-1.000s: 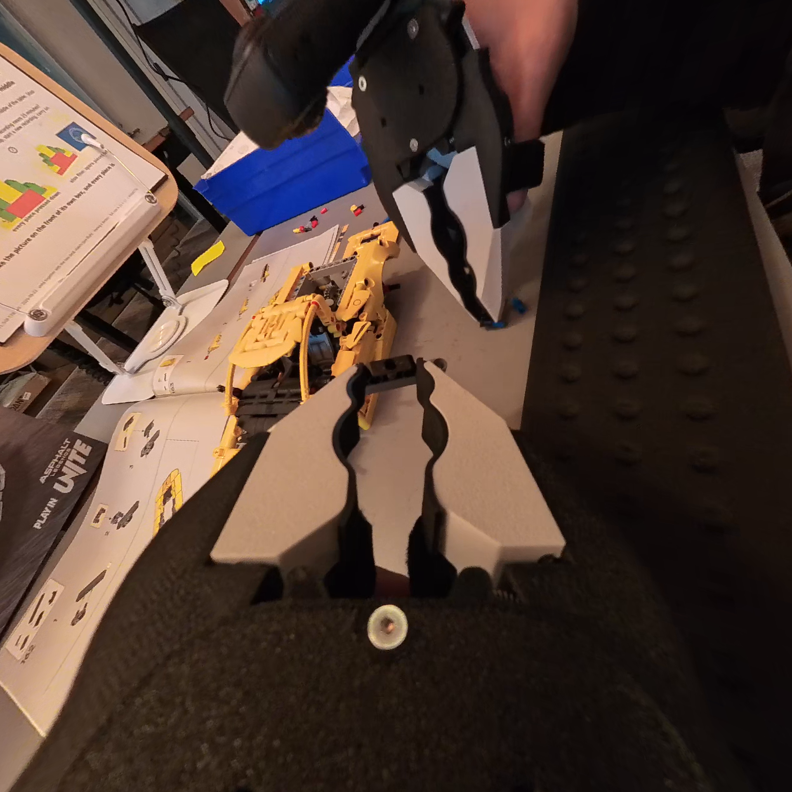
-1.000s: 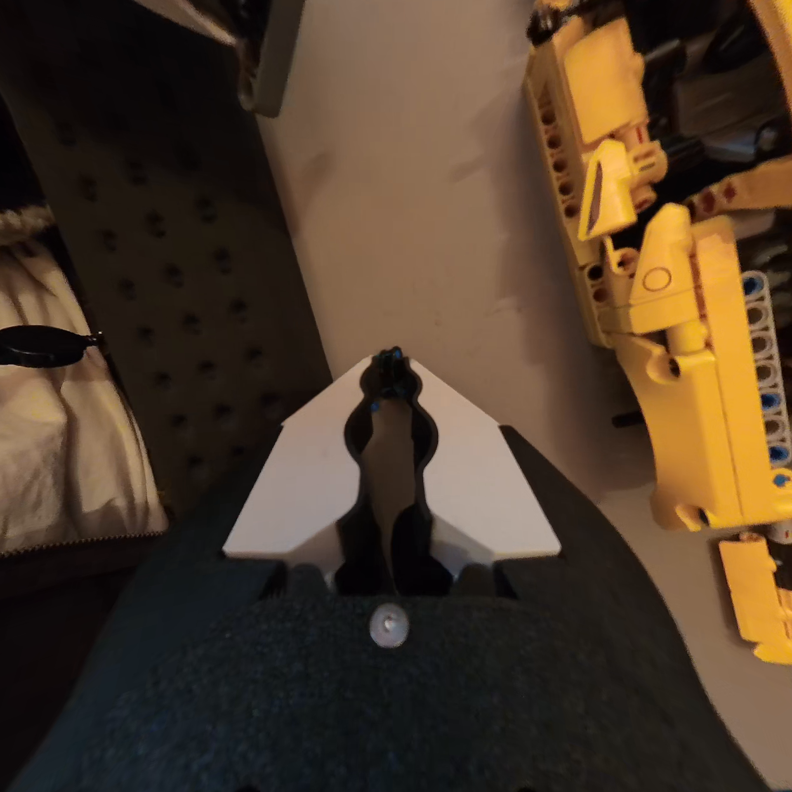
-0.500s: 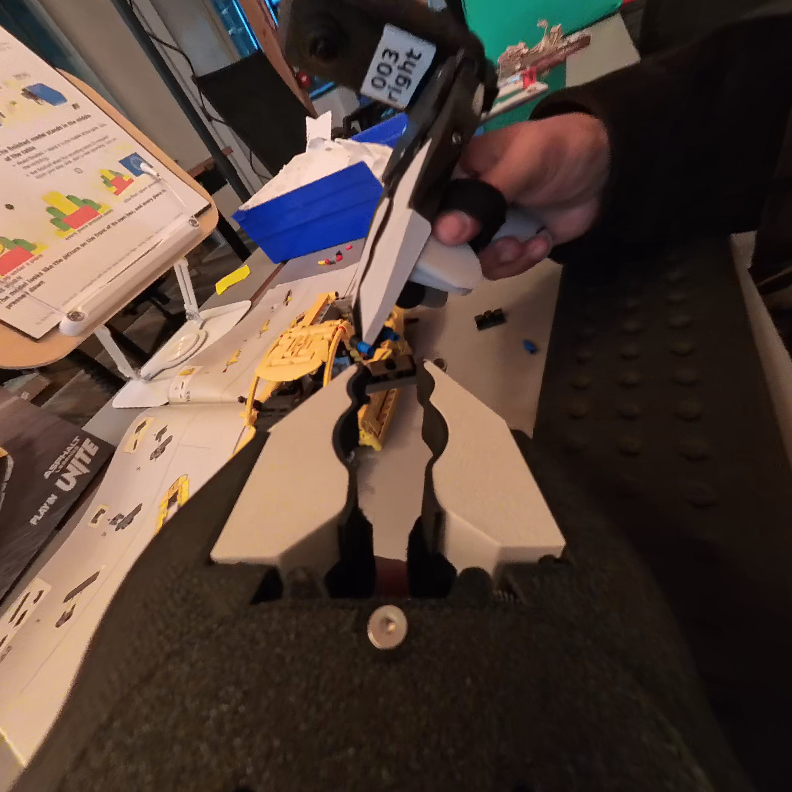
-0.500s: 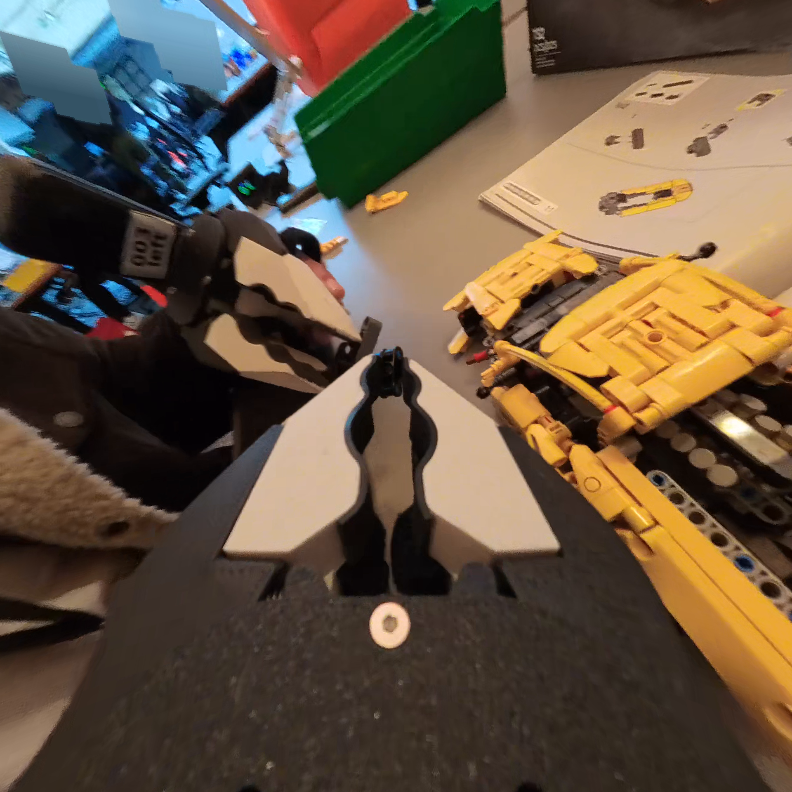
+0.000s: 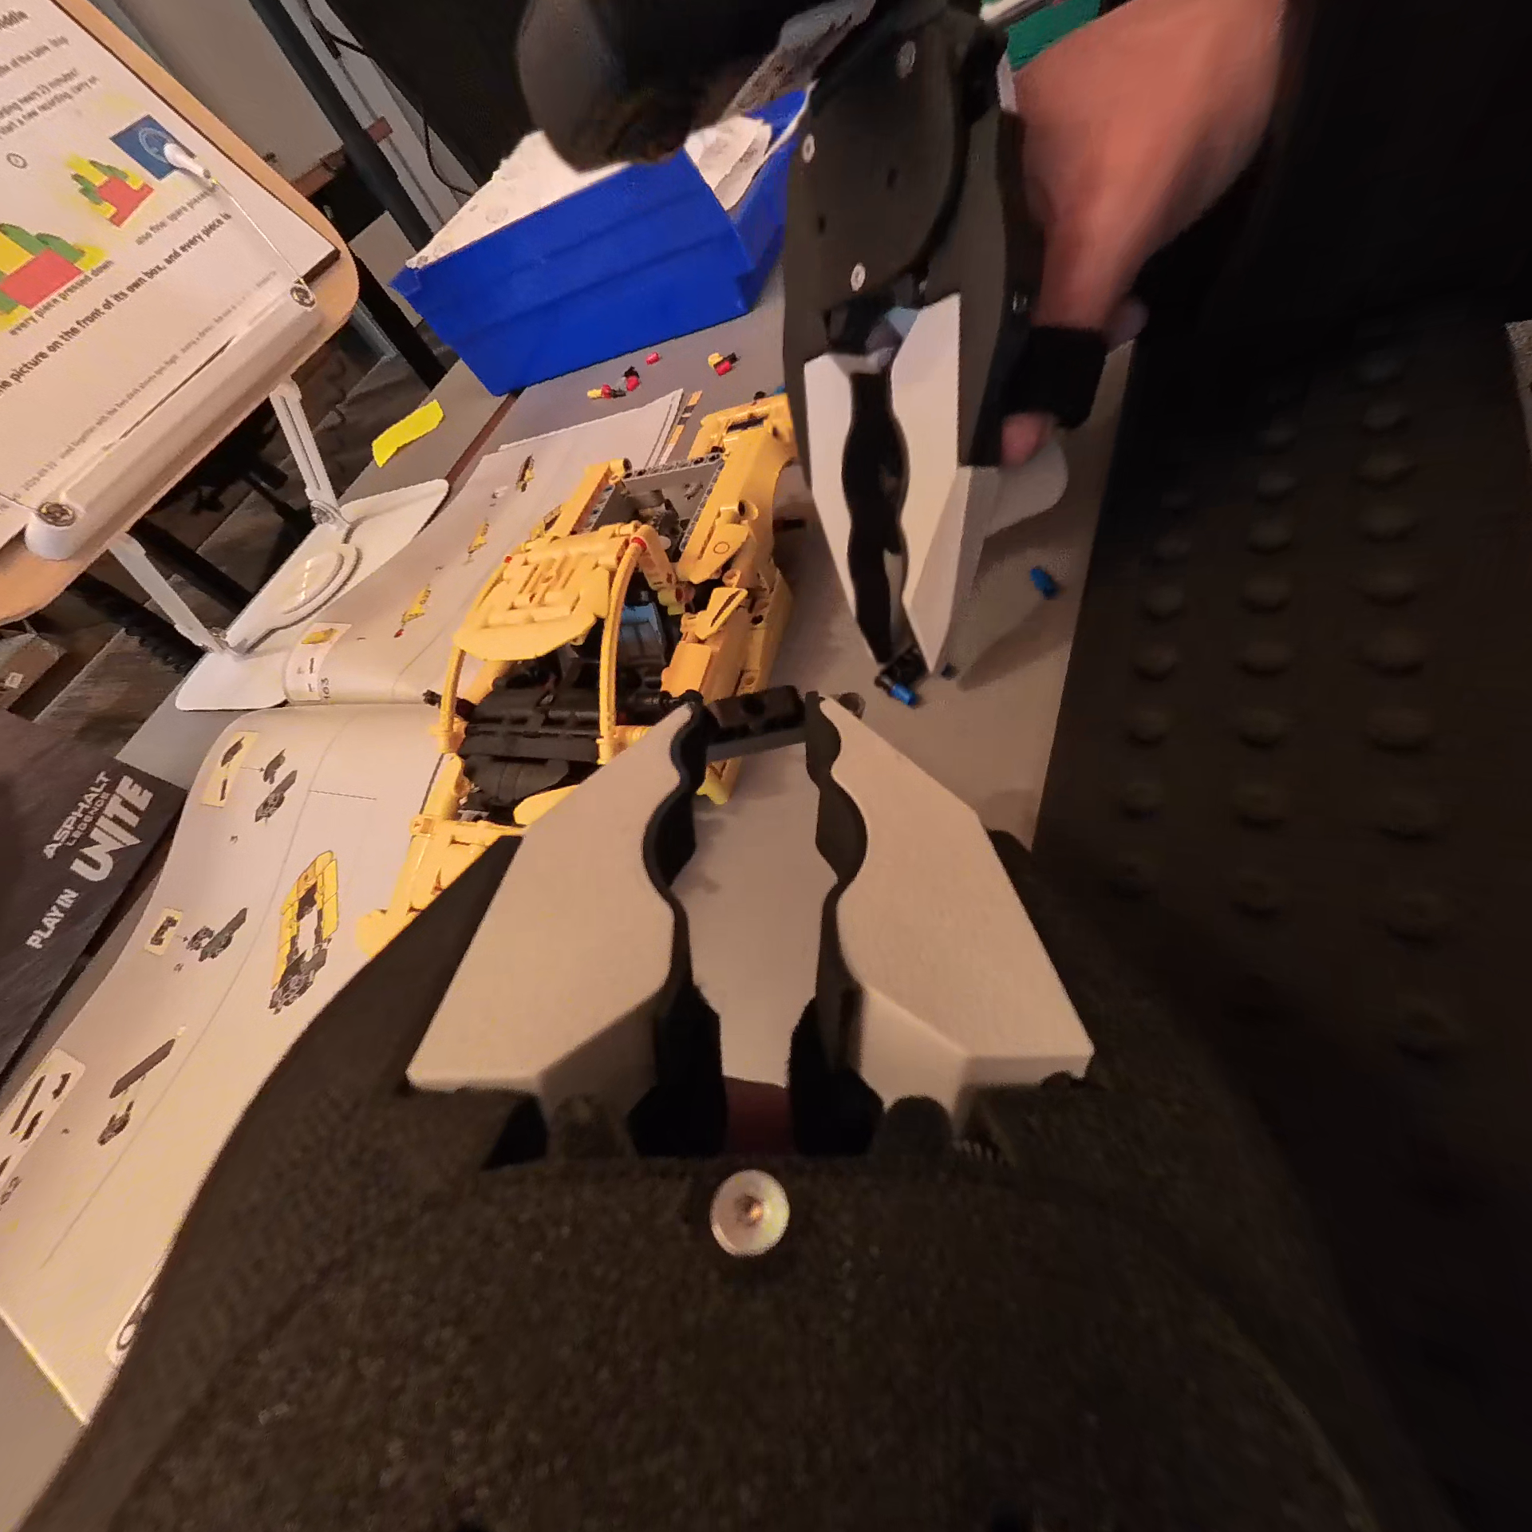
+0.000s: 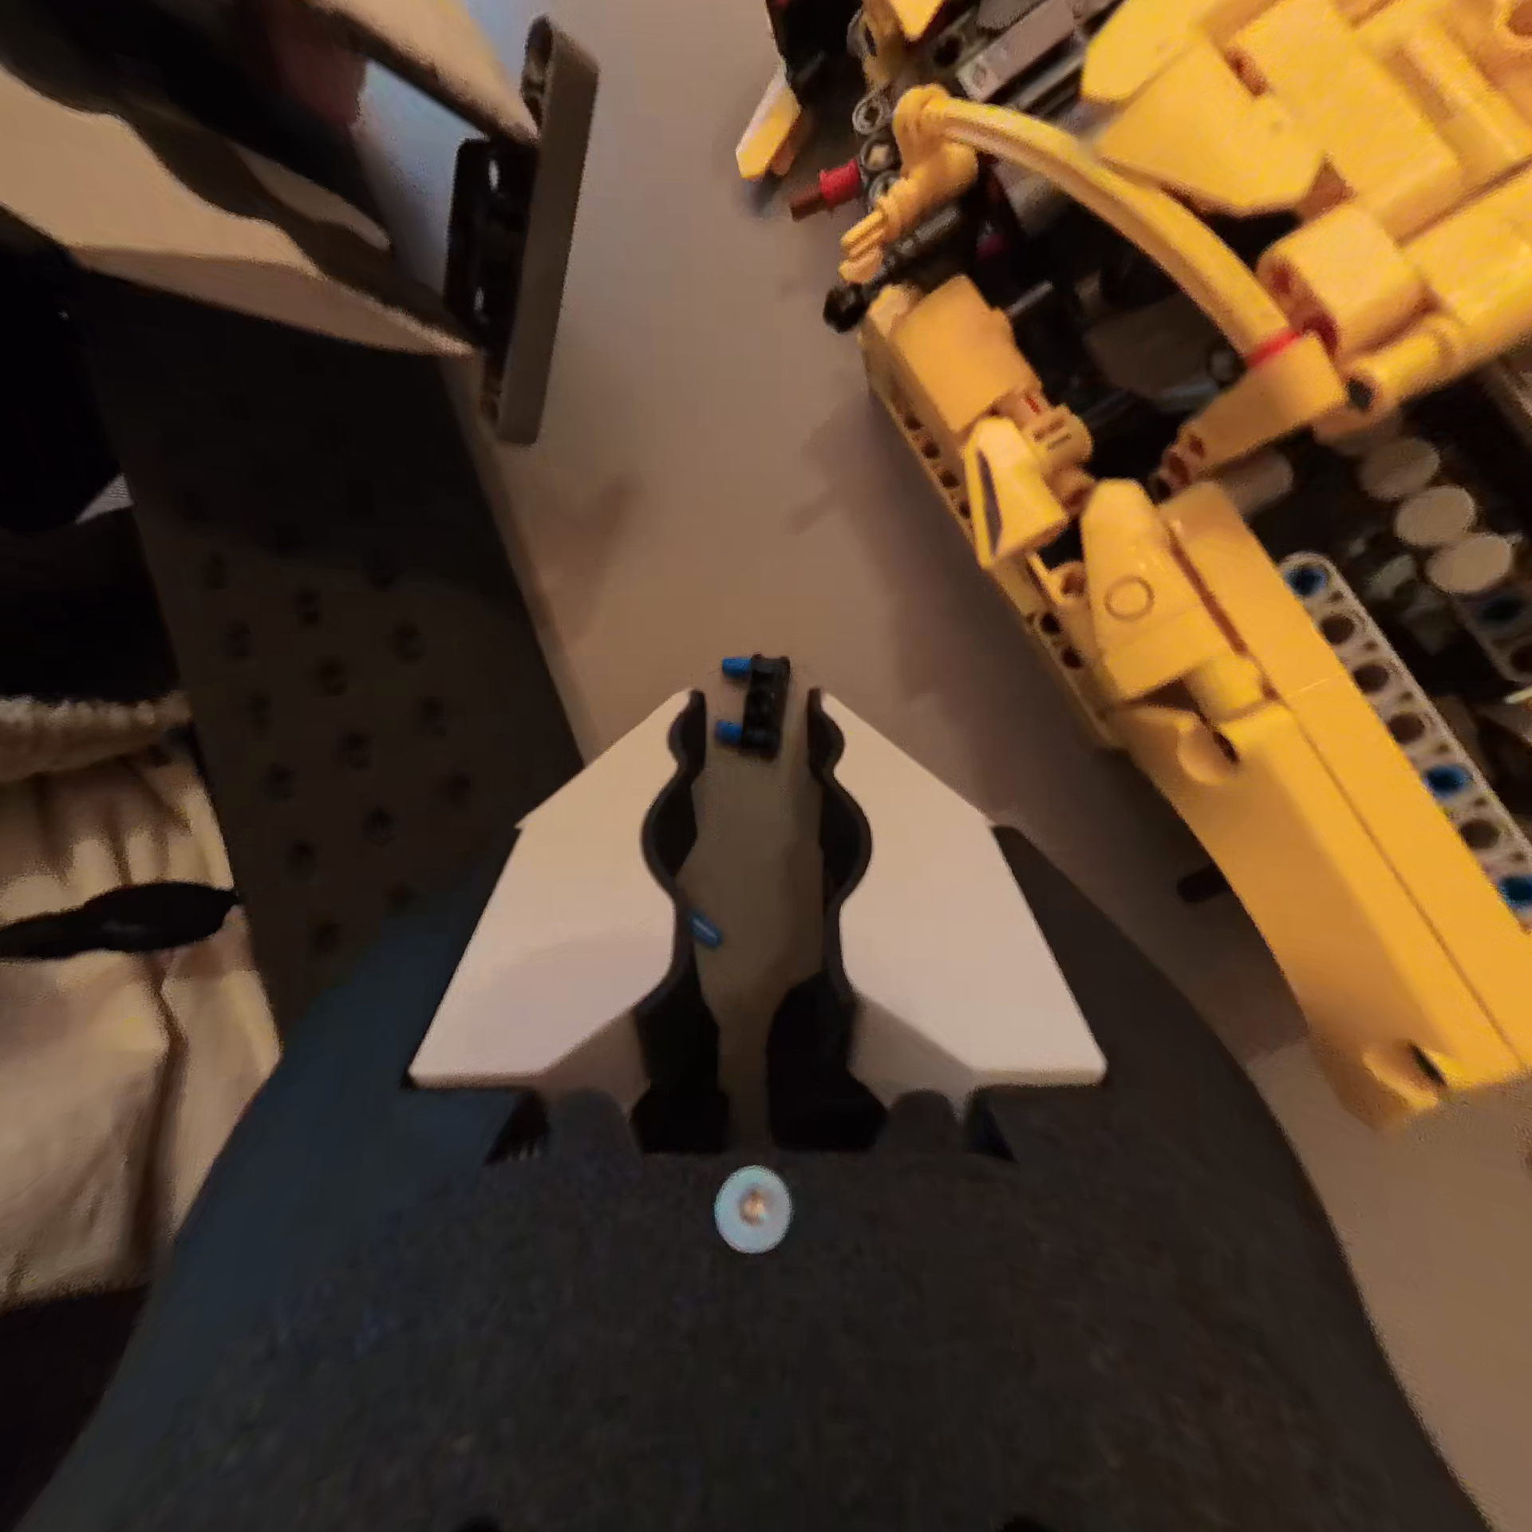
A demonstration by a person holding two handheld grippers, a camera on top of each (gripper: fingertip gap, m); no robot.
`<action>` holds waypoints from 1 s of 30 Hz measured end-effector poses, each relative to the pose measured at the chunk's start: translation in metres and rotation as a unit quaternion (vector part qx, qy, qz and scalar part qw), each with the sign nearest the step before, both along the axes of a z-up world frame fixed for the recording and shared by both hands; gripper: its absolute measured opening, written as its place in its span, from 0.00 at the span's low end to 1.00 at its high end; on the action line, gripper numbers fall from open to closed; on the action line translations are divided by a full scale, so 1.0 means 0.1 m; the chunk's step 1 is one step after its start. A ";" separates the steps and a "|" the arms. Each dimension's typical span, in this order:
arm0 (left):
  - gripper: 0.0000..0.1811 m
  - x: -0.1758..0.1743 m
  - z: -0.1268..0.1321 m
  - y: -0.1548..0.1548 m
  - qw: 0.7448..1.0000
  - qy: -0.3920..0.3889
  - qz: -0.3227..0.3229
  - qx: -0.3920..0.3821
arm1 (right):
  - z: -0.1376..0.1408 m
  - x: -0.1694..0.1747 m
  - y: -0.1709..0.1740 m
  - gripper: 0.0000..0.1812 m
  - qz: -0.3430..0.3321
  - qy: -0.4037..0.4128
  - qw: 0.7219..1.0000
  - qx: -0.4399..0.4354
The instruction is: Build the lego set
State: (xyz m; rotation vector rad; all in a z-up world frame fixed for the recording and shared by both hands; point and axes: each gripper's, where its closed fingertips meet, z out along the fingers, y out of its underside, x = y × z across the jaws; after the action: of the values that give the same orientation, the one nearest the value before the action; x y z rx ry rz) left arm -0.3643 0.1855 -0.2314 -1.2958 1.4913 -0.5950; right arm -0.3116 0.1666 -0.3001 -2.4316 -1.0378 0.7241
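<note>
While a black beam (image 5: 756, 719) is clamped across the left gripper (image 5: 753, 729), the right gripper (image 6: 756, 705) is parted around a black blue-pinned piece (image 6: 761, 705) on the table (image 6: 705, 464). Yellow car (image 6: 1202, 580) is lodged at two o'clock. Risk: piece tipped by uneven closing.

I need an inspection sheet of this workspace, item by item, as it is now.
Surface: grey table, dark studded mat along its edge.
Job's things: yellow lego car, partly built; open instruction booklet by it.
Clutter: loose small pieces, blue pin, blue bin.
Grippers: left hand-held gripper shut on black piece; right hand-held gripper open, pinned black piece between its tips.
Cables: nothing seen.
Surroundings: sheet stand; a person's hand.
</note>
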 end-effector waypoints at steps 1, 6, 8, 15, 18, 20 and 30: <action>0.13 0.00 0.00 0.00 1.000 0.000 -0.001 -0.001 | 0.01 0.05 -0.01 0.13 0.001 0.009 1.000 0.006; 0.13 0.02 -0.03 -0.02 1.000 0.007 -0.007 -0.002 | 0.08 0.08 0.05 0.12 -0.004 0.060 0.998 -0.001; 0.13 0.03 -0.03 -0.04 1.000 0.007 -0.011 -0.004 | 0.03 0.08 0.08 0.12 0.000 0.050 0.999 -0.011; 0.13 0.04 -0.04 -0.08 1.000 0.007 -0.019 -0.008 | 0.02 -0.07 -0.19 0.14 0.108 0.046 0.993 0.010; 0.13 0.04 -0.03 -0.09 1.000 0.005 -0.022 -0.009 | 0.04 -0.03 -0.22 0.16 0.170 0.024 0.982 0.079; 0.13 0.04 -0.03 -0.10 1.000 0.004 -0.025 -0.010 | 0.07 -0.02 -0.19 0.17 0.228 0.018 0.961 0.155; 0.13 0.06 -0.02 -0.24 0.997 -0.006 -0.066 -0.040 | 0.02 -0.08 -0.06 0.15 0.349 0.044 0.907 0.232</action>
State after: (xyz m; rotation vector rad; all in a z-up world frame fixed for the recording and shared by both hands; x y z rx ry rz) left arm -0.3588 0.1619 -0.2338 -1.2587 1.5663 -0.7526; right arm -0.3199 0.1607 -0.2983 -1.5912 -1.8270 0.6784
